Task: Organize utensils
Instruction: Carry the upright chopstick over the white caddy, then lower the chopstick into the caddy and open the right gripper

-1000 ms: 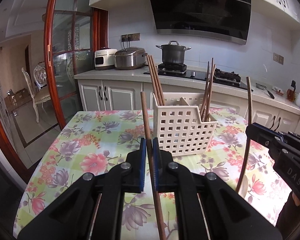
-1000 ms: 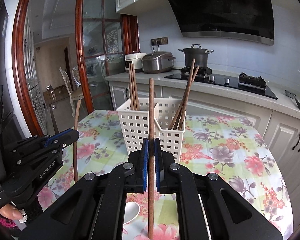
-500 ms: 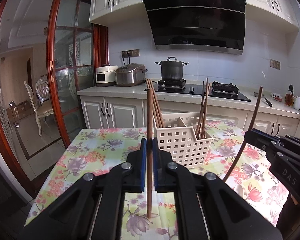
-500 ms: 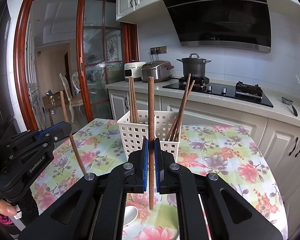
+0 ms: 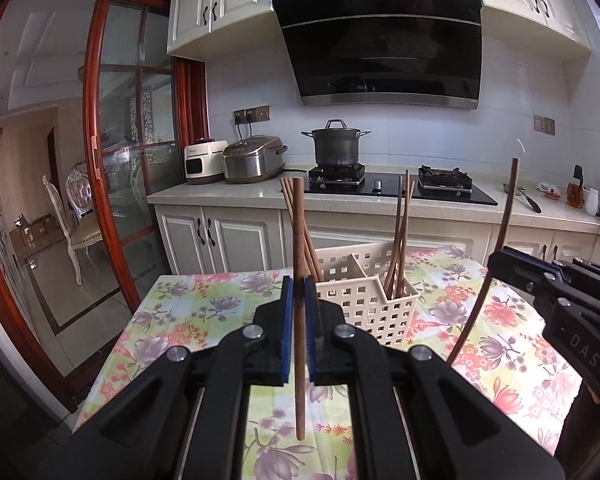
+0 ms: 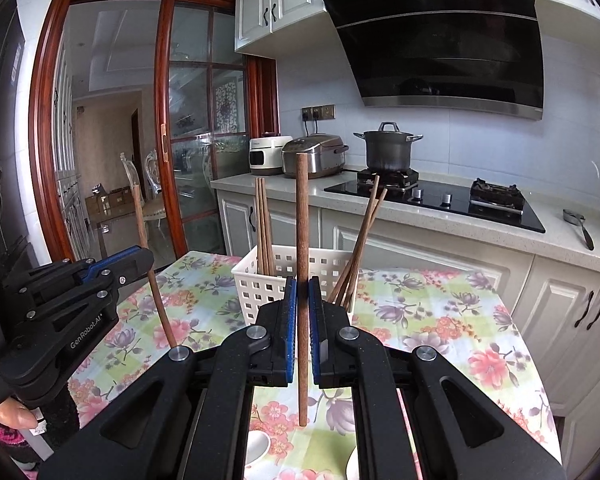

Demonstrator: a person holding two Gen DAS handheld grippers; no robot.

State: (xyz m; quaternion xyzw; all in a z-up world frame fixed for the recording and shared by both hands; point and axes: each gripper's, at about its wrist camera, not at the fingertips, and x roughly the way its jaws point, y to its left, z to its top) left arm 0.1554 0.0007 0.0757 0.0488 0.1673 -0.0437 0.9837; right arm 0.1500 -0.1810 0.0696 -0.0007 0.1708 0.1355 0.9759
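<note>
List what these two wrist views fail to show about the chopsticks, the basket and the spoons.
- Basket floor and the standing chopsticks' lower ends: hidden by its perforated walls, both views.
- Left basket compartment: partly covered by the left gripper and its chopstick, left view.
- White spoons: mostly hidden under the right gripper, right view; number unclear.
- Near table edge: cut off by both frames.

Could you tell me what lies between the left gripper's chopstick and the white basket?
Nothing: in the left wrist view only bare floral tablecloth separates the chopstick from the basket.

bright, even daylight, perhaps from the right; sharp focus, fisheye bending and dark corners
</note>
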